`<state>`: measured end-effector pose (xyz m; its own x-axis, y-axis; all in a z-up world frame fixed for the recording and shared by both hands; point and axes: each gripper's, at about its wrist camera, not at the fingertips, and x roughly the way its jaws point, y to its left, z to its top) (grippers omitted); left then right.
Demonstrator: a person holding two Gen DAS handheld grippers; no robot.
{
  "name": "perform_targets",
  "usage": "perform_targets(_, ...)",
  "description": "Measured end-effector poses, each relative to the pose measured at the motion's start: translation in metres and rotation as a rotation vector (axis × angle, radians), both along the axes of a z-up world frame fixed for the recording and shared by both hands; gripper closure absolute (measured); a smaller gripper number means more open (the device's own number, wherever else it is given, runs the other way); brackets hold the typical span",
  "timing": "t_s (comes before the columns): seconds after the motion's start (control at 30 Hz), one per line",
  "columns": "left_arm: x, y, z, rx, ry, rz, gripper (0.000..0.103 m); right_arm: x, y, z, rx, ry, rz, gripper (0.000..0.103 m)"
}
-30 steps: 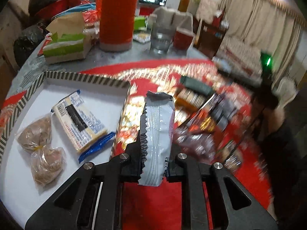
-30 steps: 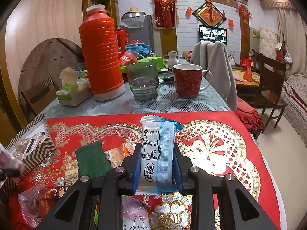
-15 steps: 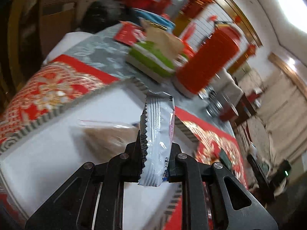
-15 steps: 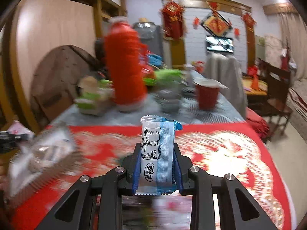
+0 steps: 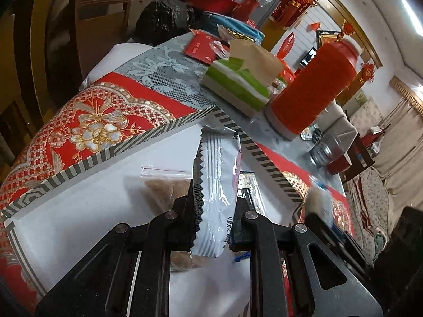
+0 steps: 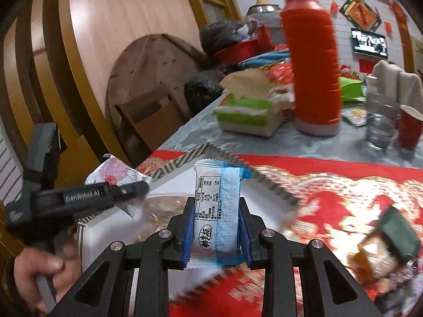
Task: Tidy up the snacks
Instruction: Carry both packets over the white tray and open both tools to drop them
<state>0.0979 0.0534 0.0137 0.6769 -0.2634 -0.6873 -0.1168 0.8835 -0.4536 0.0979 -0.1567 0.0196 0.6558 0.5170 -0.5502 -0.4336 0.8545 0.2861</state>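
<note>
My left gripper (image 5: 214, 224) is shut on a silver-white snack packet (image 5: 216, 185) held upright over the white box with a striped rim (image 5: 79, 169). A clear bag of brown snack (image 5: 166, 187) lies in the box just beyond the fingers. My right gripper (image 6: 215, 237) is shut on a white and blue snack packet (image 6: 216, 208), above the box's near corner (image 6: 264, 182). In the right wrist view the left gripper (image 6: 127, 192) shows at left with its pink-printed packet (image 6: 116, 171), held by a hand (image 6: 39, 269).
An orange thermos (image 5: 314, 84), a green tissue box (image 5: 235, 84), a glass (image 6: 380, 129) and a red cup (image 6: 408, 129) stand behind the box on the grey lace cloth. More snacks, one dark green (image 6: 396, 235), lie on the red mat at right. A wooden chair (image 5: 100, 23) stands beyond the table.
The right gripper swept left with its packet, from over the red mat to the box corner. The left gripper swung and rolled over the box, then held still.
</note>
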Motion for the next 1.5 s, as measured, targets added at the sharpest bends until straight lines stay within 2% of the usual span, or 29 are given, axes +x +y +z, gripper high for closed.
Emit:
perform_targets(0.23, 0.003, -0.013, -0.004, 0.055, 0.010, -0.014, 0.088, -0.013, 0.026, -0.023, -0.096, -0.113, -0.046, 0.075)
perform_targets(0.4, 0.003, -0.014, -0.006, 0.069, 0.017, -0.008, 0.088, -0.015, 0.024, -0.021, -0.078, -0.131, -0.050, 0.075)
perform_targets(0.93, 0.004, -0.018, -0.007, 0.081, 0.032, -0.016, 0.087, -0.021, 0.030, -0.018, -0.114, -0.156, -0.049, 0.075)
perform_targets(1.0, 0.005, -0.019, -0.008, 0.089, 0.049, -0.012, 0.081, -0.021, 0.033, -0.018, -0.126, -0.158, -0.045, 0.074)
perform_targets(1.07, 0.006, -0.020, -0.010, 0.090, 0.060, -0.007, 0.057, -0.022, 0.034, -0.018, -0.139, -0.163, -0.048, 0.068)
perform_targets(1.1, 0.006, -0.020, -0.010, 0.090, 0.060, -0.005, 0.051, -0.022, 0.035, -0.018, -0.142, -0.167, -0.050, 0.061)
perform_targets(1.13, 0.006, -0.020, -0.010, 0.088, 0.057, -0.002, 0.045, -0.023, 0.034, -0.018, -0.141, -0.172, -0.052, 0.058)
perform_targets(1.2, 0.005, -0.020, -0.009, 0.090, 0.046, 0.004, 0.044, -0.024, 0.032, -0.017, -0.134, -0.183, -0.058, 0.053)
perform_targets(1.5, 0.001, -0.014, -0.003, 0.043, 0.003, 0.033, 0.036, -0.032, 0.030, -0.013, -0.122, -0.227, -0.077, 0.051)
